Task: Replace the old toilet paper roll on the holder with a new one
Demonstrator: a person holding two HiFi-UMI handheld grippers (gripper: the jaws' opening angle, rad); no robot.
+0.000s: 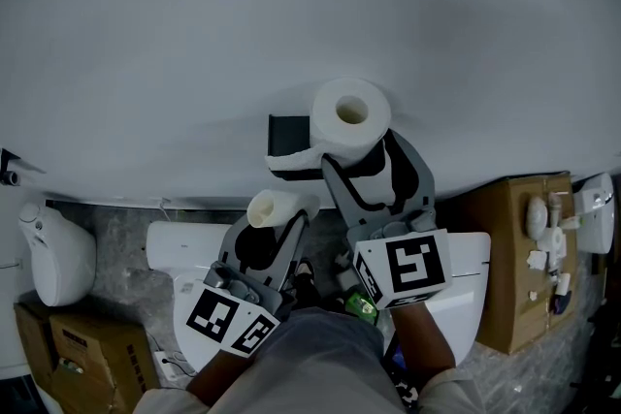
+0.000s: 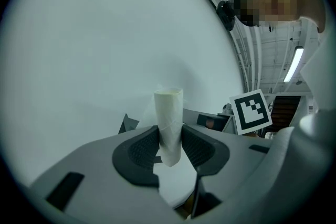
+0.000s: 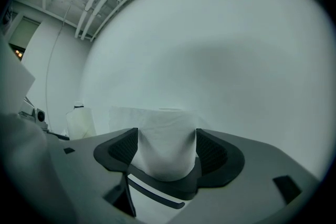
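Note:
A full white toilet paper roll (image 1: 351, 116) sits at the black wall holder (image 1: 286, 136), with a white sheet hanging under it. My right gripper (image 1: 361, 150) reaches up around it. In the right gripper view the roll (image 3: 165, 139) fills the gap between the jaws of this gripper (image 3: 167, 152), which stand wide, and I see no firm squeeze. Lower left, my left gripper (image 1: 277, 213) is shut on an empty cardboard tube (image 1: 272, 207). The tube (image 2: 169, 123) stands upright between the dark pads of the left gripper (image 2: 169, 147).
A plain white wall (image 1: 291, 15) fills the upper view. Below are a white toilet (image 1: 184, 257), a brown cardboard box (image 1: 509, 247) with small items at the right, a white container (image 1: 58, 257) and more boxes (image 1: 82, 344) at the left.

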